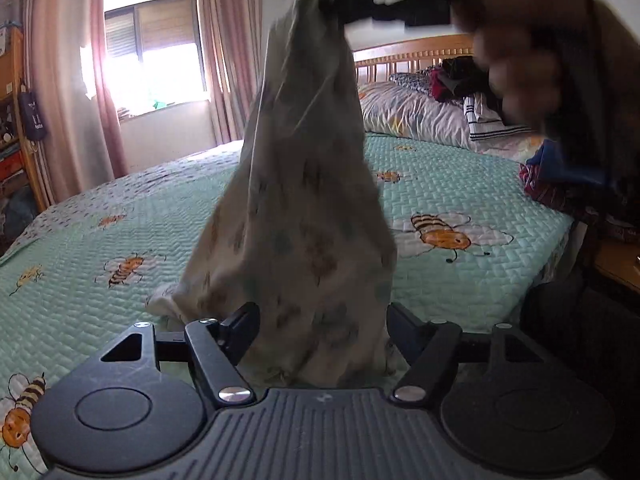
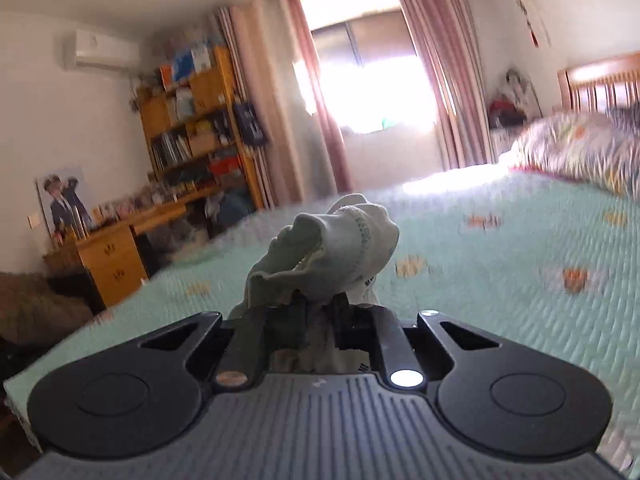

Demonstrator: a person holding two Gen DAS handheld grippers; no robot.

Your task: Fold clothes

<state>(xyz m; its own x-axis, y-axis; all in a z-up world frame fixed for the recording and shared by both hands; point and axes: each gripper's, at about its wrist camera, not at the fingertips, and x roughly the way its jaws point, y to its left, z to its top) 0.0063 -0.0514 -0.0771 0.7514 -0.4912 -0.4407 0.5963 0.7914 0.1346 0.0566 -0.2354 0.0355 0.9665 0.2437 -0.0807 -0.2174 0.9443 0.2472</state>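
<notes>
Pale garment (image 1: 312, 184) hangs over the bed (image 1: 460, 184) from right gripper (image 2: 320, 312) pinching its bunched top—left gripper (image 1: 322, 328) gapes around the hem, unclamped—thin bite may slip.

Left wrist view: low over the bed (image 1: 460, 184), just above the quilt, facing the headboard (image 1: 412, 50) and window (image 1: 156, 52); the hanging garment (image 1: 304, 200) fills centre frame, very near. Right wrist view: higher, facing level across the same bed toward window (image 2: 372, 80) and bookshelf (image 2: 196, 120). Shared: quilt, window, curtains, headboard.
</notes>
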